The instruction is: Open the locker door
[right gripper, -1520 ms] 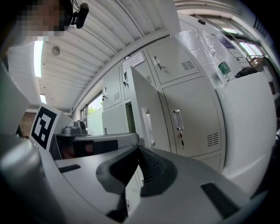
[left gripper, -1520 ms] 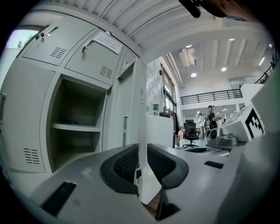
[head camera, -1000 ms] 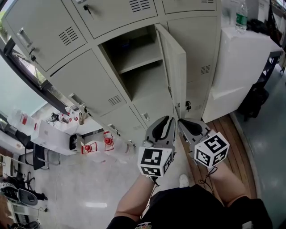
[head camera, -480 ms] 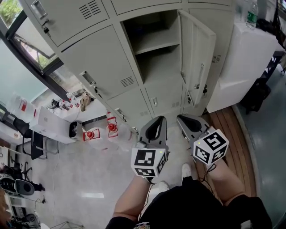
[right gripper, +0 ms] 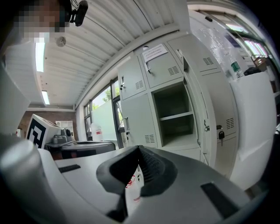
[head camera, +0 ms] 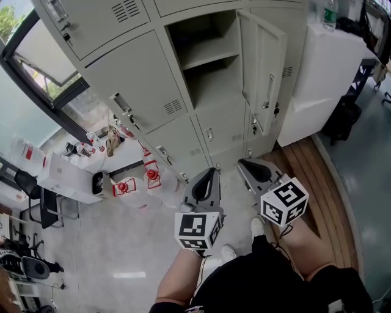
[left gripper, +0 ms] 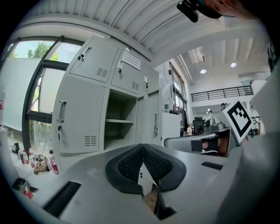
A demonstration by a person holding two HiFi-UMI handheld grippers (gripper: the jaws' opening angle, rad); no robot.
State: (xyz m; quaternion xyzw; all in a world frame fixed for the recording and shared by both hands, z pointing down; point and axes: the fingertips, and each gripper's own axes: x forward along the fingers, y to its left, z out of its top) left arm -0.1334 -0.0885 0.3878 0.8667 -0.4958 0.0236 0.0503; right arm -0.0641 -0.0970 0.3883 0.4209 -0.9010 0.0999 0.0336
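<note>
Two grippers low before the lockers, left gripper (head camera: 211, 172) and right gripper (head camera: 242, 164), each with jaws pressed together on nothing. One locker door (head camera: 269, 55) standing open at the right of its compartment (head camera: 214, 85), one shelf (head camera: 206, 59) inside, well apart from both grippers. One paper notice (right gripper: 154, 52) on an upper door, print too small to read; one bottle (head camera: 330, 16) atop the white cabinet (head camera: 324, 73).

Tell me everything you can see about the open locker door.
The open locker door is a pale grey panel that looks like painted metal, hinged on the right of its compartment and swung well out, standing upright. A slim vertical bar handle sits near its free edge. Nothing touches it.
</note>
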